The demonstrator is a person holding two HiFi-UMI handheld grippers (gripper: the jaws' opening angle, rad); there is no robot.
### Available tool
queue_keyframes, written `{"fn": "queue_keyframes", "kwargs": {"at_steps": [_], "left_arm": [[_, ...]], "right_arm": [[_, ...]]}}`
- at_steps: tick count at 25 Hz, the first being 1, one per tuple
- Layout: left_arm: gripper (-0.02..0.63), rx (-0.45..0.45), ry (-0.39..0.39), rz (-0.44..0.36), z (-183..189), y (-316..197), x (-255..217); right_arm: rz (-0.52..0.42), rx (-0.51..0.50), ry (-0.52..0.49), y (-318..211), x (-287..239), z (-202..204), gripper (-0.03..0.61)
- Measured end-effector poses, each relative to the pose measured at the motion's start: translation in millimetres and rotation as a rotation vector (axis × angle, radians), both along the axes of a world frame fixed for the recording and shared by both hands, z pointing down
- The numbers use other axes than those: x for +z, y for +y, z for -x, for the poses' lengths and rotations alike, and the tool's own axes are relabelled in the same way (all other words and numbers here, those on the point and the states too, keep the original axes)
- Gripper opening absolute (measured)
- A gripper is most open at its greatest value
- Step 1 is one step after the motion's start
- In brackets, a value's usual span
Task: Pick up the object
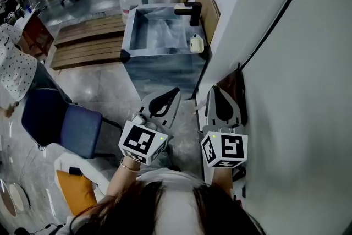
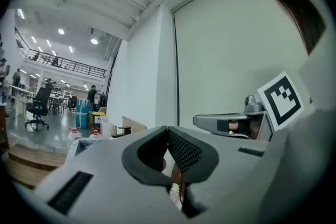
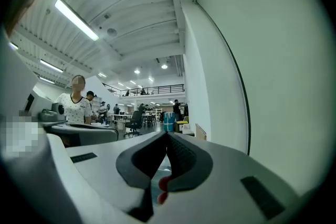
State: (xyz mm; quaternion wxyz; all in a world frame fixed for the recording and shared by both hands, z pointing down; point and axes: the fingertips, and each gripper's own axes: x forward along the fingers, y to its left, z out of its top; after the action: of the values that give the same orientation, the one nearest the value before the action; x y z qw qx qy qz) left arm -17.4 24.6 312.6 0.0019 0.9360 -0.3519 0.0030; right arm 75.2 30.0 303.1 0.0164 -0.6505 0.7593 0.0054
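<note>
Both tools are held close to the body, beside a white wall (image 1: 308, 91) and well apart from anything that could be picked up. The left hand-held gripper (image 1: 176, 91) is closed. In the left gripper view its pads (image 2: 184, 150) are seen meeting at the tips, with nothing caught between them. The right hand-held gripper (image 1: 213, 88) is likewise closed and empty, its jaws drawn together at the front in the right gripper view.

The task's thing is not named. The likeliest candidate is judged to be the small pale object (image 1: 196, 44) lying on the right rim of the marble-patterned basin (image 1: 127, 36), just beside the black faucet (image 1: 190, 11). What it is cannot be made out at this range. It lies ahead of both grippers, across a stretch of floor.

The step in hand is judged to be the approach, with the grasp not yet begun. The right hand-held gripper sits on the object's side and is probably better chosen. Its jaws should be opened before arrival, not over the object. A descent from above is advised, with the jaws set across the object's narrower span and held clear of the faucet. Because the object rests on a narrow rim, a sideways nudge could tip it into the basin, so contact should be made on both sides at once.
</note>
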Motion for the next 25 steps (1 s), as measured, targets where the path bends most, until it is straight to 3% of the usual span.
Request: {"fn": "queue_keyframes", "kwargs": {"at_steps": [15,25], "left_arm": [[0.009,0.073,0.019,0.008,16,-69,-1],[0.009,0.111,0.027,0.048,-1,-102,10]], "right_arm": [[0.009,0.031,-0.013,-70,-7,13,0.025],[0.064,0.053,0.019,-110,7,1,0.025]]}}
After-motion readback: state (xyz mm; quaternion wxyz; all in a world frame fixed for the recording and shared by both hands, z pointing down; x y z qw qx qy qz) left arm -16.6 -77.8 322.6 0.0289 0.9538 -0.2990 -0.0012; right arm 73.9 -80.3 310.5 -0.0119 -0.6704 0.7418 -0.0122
